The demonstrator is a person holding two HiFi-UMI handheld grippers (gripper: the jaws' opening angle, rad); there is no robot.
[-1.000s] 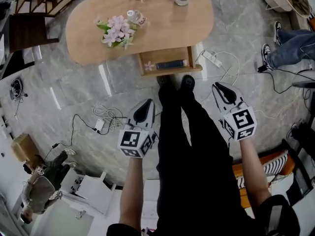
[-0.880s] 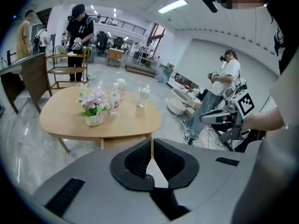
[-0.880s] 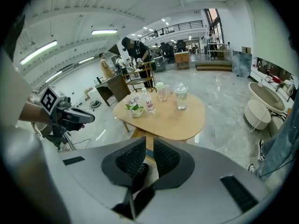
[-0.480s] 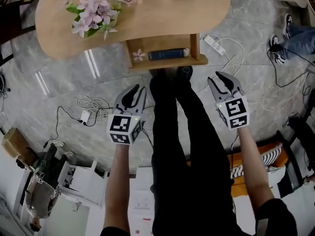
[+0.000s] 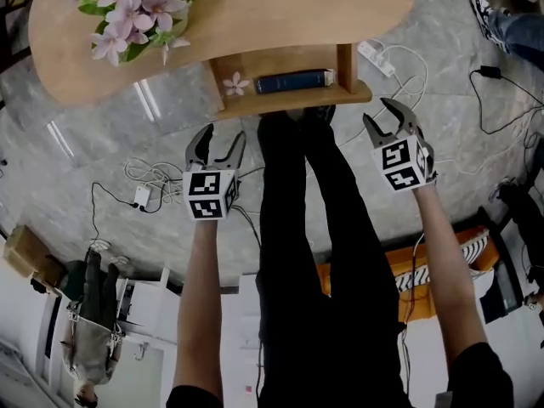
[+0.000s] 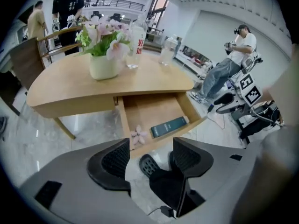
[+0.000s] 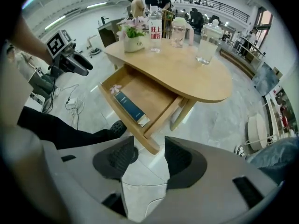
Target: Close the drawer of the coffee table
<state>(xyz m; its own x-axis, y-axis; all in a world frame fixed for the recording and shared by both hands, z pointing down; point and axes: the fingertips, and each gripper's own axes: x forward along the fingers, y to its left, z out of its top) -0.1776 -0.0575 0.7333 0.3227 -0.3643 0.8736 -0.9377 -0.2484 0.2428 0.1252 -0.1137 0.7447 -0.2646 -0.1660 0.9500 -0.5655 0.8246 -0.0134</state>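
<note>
The light wooden coffee table (image 5: pixel 280 15) has its drawer (image 5: pixel 293 102) pulled out toward me. Inside lie a dark blue book (image 5: pixel 291 81) and a pink flower (image 5: pixel 235 83). My left gripper (image 5: pixel 221 137) hangs over the floor, short of the drawer's left front corner; its jaws are opening with nothing between them. My right gripper (image 5: pixel 379 114) is just right of the drawer's right front corner, apart from it, jaws opening and empty. The left gripper view looks past its gripper (image 6: pixel 150 155) into the drawer (image 6: pixel 154 108). In the right gripper view, its gripper (image 7: pixel 149 158) is just short of the drawer corner (image 7: pixel 152 146).
A vase of pink flowers (image 5: pixel 127 11) stands on the table, with a bottle (image 7: pixel 155 29) and glasses. My black-clad legs (image 5: pixel 306 194) are between the grippers, shoes at the drawer front. Cables and power strips (image 5: pixel 140 195) lie on the marble floor. Other people are around.
Both grippers have come down toward the drawer front, and both sets of jaws have gone from shut to open. The table and drawer now fill more of the head view.
</note>
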